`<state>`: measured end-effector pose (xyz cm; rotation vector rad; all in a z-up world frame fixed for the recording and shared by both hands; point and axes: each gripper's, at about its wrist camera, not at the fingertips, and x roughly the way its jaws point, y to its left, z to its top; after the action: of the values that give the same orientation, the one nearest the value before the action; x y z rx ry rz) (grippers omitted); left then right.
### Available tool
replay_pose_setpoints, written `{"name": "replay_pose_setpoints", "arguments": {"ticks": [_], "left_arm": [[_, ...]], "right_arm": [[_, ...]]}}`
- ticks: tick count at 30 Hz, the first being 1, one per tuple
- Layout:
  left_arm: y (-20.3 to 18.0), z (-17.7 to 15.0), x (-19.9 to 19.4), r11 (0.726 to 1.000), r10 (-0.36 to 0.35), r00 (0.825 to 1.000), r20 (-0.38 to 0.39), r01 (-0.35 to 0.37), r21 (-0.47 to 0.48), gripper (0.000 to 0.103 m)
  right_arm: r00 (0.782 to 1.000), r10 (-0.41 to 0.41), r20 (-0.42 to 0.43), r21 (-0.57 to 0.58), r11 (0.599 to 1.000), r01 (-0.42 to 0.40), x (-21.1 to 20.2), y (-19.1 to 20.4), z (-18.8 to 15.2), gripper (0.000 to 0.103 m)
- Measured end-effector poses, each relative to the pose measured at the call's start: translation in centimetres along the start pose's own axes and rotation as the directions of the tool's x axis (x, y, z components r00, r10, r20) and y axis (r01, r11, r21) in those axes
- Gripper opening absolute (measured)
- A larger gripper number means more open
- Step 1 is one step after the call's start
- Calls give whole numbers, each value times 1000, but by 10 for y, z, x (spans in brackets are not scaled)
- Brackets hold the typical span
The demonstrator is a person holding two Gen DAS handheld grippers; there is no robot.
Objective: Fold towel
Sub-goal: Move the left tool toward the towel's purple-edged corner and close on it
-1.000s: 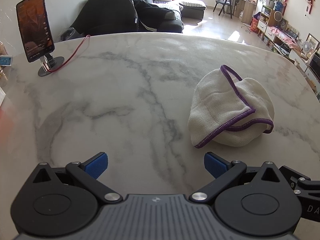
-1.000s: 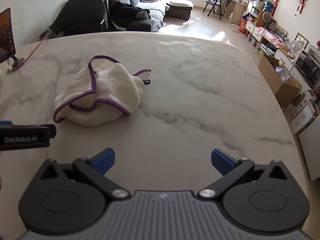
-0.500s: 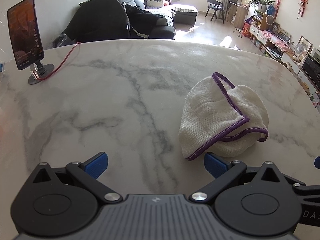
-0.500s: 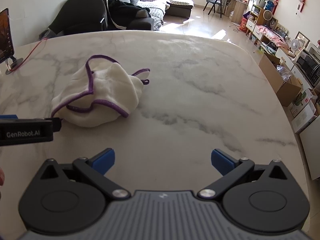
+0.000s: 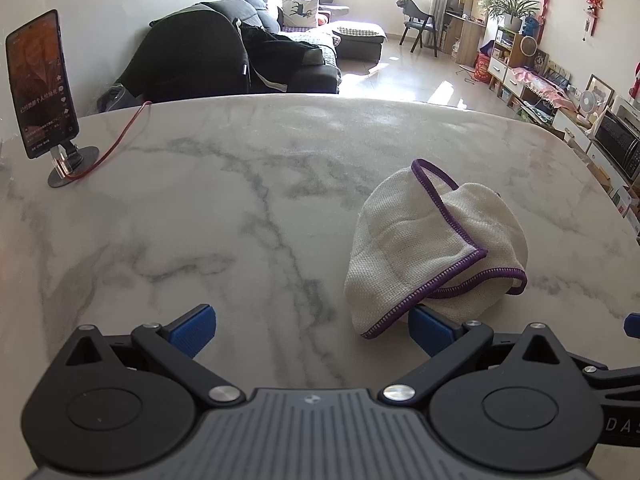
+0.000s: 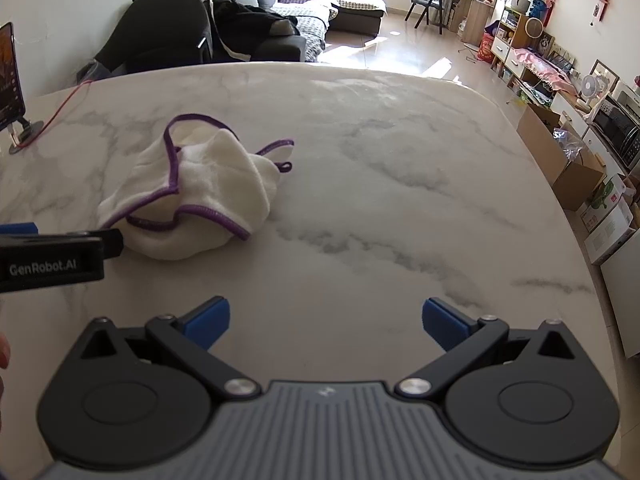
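A white towel with purple edging lies crumpled in a heap on the marble table. My left gripper is open and empty, and its right fingertip sits just in front of the towel's near corner. In the right wrist view the towel lies ahead to the left. My right gripper is open and empty over bare table, to the right of the towel. The left gripper's finger shows at the left edge, close to the towel's near side.
A phone on a stand with a red cable stands at the table's far left. Beyond the table's far edge are a dark sofa and, to the right, shelves and cardboard boxes.
My left gripper has moved forward and right, so the towel now lies closer to its right fingertip. The right gripper has shifted slightly toward the towel. Both stay open.
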<state>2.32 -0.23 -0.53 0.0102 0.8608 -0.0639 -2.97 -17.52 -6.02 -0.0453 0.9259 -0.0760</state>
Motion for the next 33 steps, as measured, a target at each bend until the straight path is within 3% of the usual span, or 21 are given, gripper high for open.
{"name": "replay_pose_setpoints", "arguments": {"ticks": [18, 26, 30, 33], "left_arm": [[-9, 12, 2, 999, -27, 999, 32, 26, 26, 102], [-14, 15, 4, 997, -71, 996, 47, 69, 35, 102], [-14, 16, 4, 996, -92, 994, 56, 91, 28, 95], [-12, 15, 4, 995, -101, 993, 54, 100, 19, 81]], "right_arm": [[1000, -4, 5, 4, 1000, 4, -1, -3, 2, 103], [1000, -4, 8, -3, 1000, 4, -3, -3, 3, 103], [1000, -4, 6, -1, 1000, 4, -3, -3, 4, 103], [1000, 1, 7, -4, 1000, -1, -3, -2, 5, 103]]}}
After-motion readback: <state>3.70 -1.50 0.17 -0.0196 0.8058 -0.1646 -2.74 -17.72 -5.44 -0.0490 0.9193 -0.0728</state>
